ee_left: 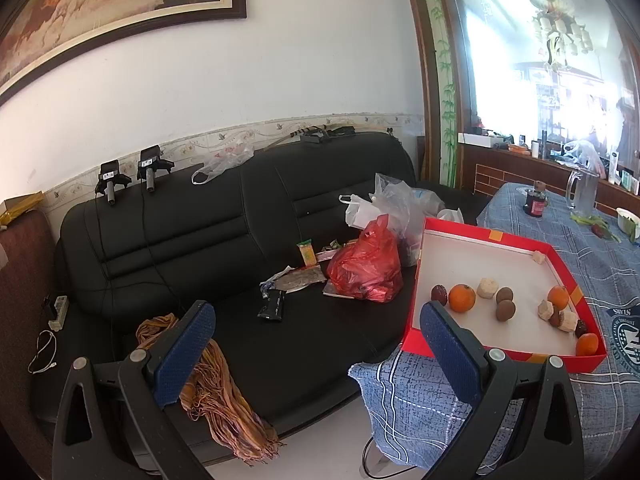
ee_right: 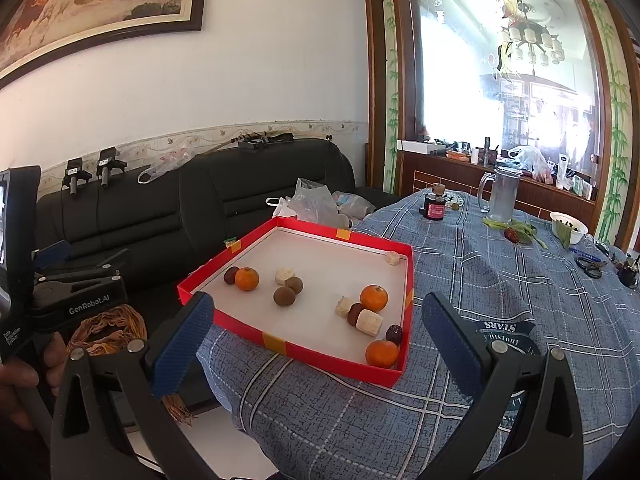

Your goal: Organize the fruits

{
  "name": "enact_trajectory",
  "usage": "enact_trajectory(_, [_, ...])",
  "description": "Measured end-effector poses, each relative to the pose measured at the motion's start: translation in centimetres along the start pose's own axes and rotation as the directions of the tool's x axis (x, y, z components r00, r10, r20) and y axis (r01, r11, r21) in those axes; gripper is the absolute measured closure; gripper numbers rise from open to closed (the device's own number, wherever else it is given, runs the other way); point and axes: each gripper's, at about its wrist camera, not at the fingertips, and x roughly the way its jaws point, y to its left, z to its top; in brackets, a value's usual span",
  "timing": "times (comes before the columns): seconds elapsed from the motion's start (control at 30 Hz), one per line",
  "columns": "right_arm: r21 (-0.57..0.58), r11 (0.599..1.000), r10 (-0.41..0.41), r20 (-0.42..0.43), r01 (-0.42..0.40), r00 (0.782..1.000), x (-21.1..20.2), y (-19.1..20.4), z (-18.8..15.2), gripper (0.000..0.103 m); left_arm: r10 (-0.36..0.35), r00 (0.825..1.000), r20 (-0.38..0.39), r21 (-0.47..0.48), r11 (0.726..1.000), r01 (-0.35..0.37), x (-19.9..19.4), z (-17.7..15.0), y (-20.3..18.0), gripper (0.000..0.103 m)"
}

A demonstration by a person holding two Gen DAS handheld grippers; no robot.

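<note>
A red shallow box [ee_right: 304,350] with a white floor sits on the near left corner of the blue checked tablecloth [ee_right: 500,280]. Loose inside lie three oranges [ee_right: 247,279] [ee_right: 374,298] [ee_right: 382,354], two brown round fruits [ee_right: 284,296], several pale chunks [ee_right: 369,322] and dark red dates [ee_right: 394,333]. My right gripper [ee_right: 318,344] hangs open just before the box's near wall, holding nothing. My left gripper [ee_left: 320,356] is open and empty over the sofa, left of the box [ee_left: 496,236]. Its right finger [ee_left: 452,352] is near the box's corner, by an orange [ee_left: 462,298].
The black sofa [ee_left: 200,240] carries a red bag [ee_left: 366,272], clear plastic bags [ee_left: 396,200], packets and an orange scarf [ee_left: 224,396]. On the table's far side stand a dark bottle [ee_right: 435,206], a glass pitcher [ee_right: 502,196], a white bowl [ee_right: 568,226] and scissors [ee_right: 590,266]. A hand [ee_right: 24,384] grips the left tool.
</note>
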Motion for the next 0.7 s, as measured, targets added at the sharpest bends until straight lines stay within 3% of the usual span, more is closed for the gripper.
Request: enact_trajectory(0.7, [0.028,1.000,-0.002,-0.017,0.002,1.000,0.35,-0.09,-0.41,0.000,0.001,1.000,-0.005,0.002,1.000,-0.001,0.11,-0.09,-0.03,0.001])
